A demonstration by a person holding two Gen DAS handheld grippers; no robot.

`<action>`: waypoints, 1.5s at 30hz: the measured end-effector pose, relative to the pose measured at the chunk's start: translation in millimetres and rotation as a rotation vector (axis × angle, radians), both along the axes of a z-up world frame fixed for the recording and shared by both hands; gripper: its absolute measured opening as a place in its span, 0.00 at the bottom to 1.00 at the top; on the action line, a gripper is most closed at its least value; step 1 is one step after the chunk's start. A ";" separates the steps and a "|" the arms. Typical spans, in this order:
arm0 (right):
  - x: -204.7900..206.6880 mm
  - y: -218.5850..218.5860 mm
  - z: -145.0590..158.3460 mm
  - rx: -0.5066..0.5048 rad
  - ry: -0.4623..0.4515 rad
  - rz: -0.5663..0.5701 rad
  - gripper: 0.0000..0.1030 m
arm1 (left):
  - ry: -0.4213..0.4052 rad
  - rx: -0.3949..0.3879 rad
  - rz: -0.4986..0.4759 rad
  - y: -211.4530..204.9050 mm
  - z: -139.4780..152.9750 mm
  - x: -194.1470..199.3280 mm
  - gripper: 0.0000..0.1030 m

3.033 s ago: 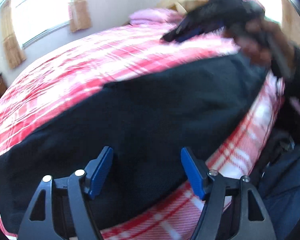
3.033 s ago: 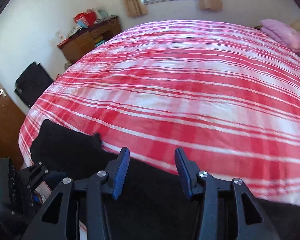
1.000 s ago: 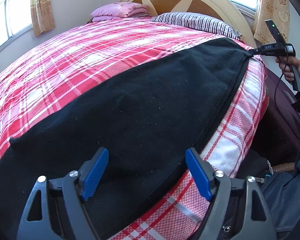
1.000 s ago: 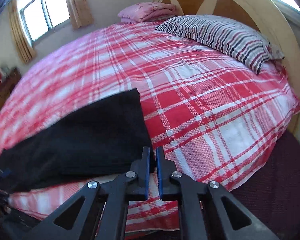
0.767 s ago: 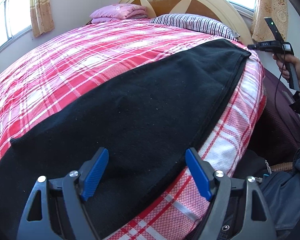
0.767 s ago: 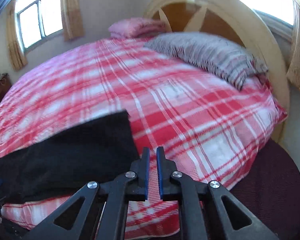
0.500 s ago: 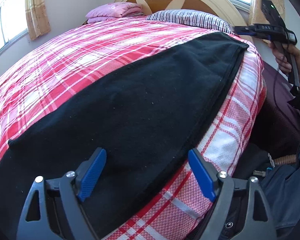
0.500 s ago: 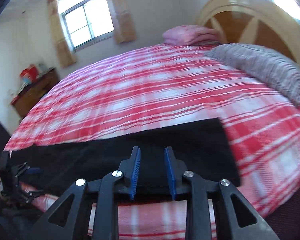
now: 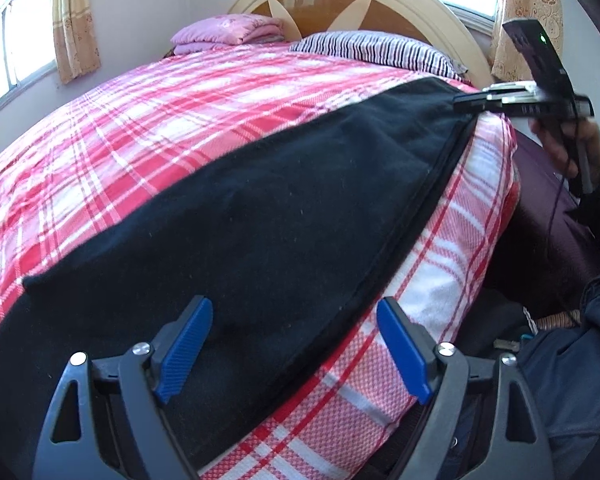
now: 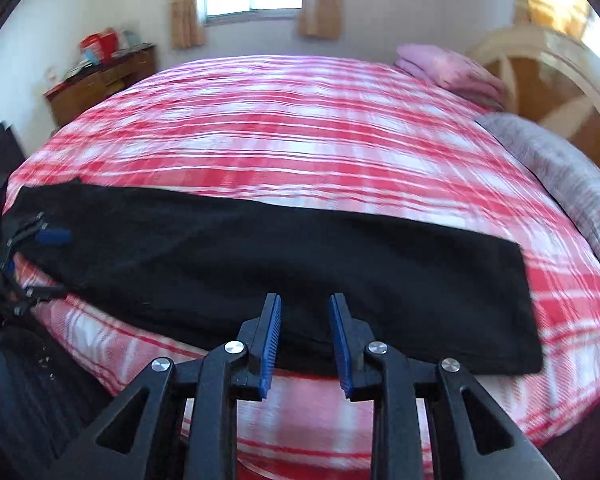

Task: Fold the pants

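My left gripper hangs released over the pants. At two o'clock, my right gripper is parted a little, grasping nothing, above the bed.

Left gripper angled down over the near edge of the pants, jaws spread wide, nothing between the pads, not touching the cloth. Right gripper angled down above the pants' near long edge, jaws a narrow gap apart, empty. Right hand grips its handle beyond the pants' far end.
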State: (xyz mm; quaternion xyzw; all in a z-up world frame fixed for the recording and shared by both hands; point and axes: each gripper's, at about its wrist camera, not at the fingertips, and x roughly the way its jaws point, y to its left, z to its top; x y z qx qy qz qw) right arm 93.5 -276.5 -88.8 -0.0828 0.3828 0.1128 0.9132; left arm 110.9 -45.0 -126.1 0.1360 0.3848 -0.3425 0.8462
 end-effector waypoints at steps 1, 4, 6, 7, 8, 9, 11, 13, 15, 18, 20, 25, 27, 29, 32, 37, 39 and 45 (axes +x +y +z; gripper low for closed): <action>-0.3 7.4 -4.0 0.010 0.004 0.031 0.26 | -0.004 -0.004 0.001 -0.3 0.8 0.2 0.84; 7.2 28.0 -24.5 -0.071 0.075 0.048 0.26 | 0.011 0.003 0.019 -0.6 -3.0 4.3 0.84; 4.4 37.6 -25.2 -0.137 0.053 0.044 0.27 | 0.020 0.008 0.034 0.9 -6.1 6.4 0.84; 4.4 39.2 -22.9 -0.149 0.057 0.034 0.27 | 0.021 0.007 0.043 2.2 -6.2 7.3 0.84; 5.6 37.4 -20.3 -0.140 0.058 0.022 0.28 | 0.019 0.005 0.056 4.1 -5.6 8.0 0.84; 6.0 36.0 -18.0 -0.134 0.054 0.012 0.32 | 0.014 0.000 0.071 6.9 -4.2 9.2 0.84; 4.2 30.9 -15.6 -0.155 0.041 -0.025 0.43 | 0.005 -0.016 0.103 13.3 -0.5 11.9 0.84; 5.6 18.7 -11.0 -0.188 0.014 -0.085 0.47 | -0.008 -0.030 0.143 22.1 3.2 15.0 0.84; 8.2 -1.3 -3.4 -0.160 -0.002 -0.153 0.47 | -0.012 -0.049 0.175 29.5 5.4 17.0 0.84; 9.2 -29.8 7.5 -0.172 -0.043 -0.284 0.47 | -0.006 -0.051 0.217 35.8 3.9 23.7 0.84; 11.7 -48.0 11.7 -0.195 -0.063 -0.367 0.47 | -0.002 -0.027 0.242 36.9 -1.2 27.1 0.84; 16.3 -95.7 10.7 -0.180 -0.050 -0.516 0.47 | 0.027 -0.015 0.256 40.2 -10.8 27.3 0.84; 18.4 -106.9 7.4 -0.176 -0.034 -0.542 0.47 | 0.020 -0.004 0.252 39.6 -11.6 26.3 0.84; 20.6 -115.2 1.6 -0.166 -0.013 -0.552 0.48 | 0.014 0.008 0.248 39.0 -12.8 24.8 0.85; 18.6 -121.9 -0.2 -0.135 -0.016 -0.567 0.56 | 0.009 0.010 0.247 39.3 -13.3 24.2 0.85; 10.2 -149.8 5.1 0.095 0.019 -0.573 0.56 | 0.010 -0.004 0.264 44.8 -10.7 23.2 0.85; 6.5 -166.0 3.5 0.221 0.043 -0.589 0.56 | 0.003 -0.014 0.282 49.7 -9.1 23.6 0.85; -0.6 -179.6 1.3 0.368 0.062 -0.612 0.56 | -0.010 -0.017 0.333 61.1 -8.9 28.2 0.85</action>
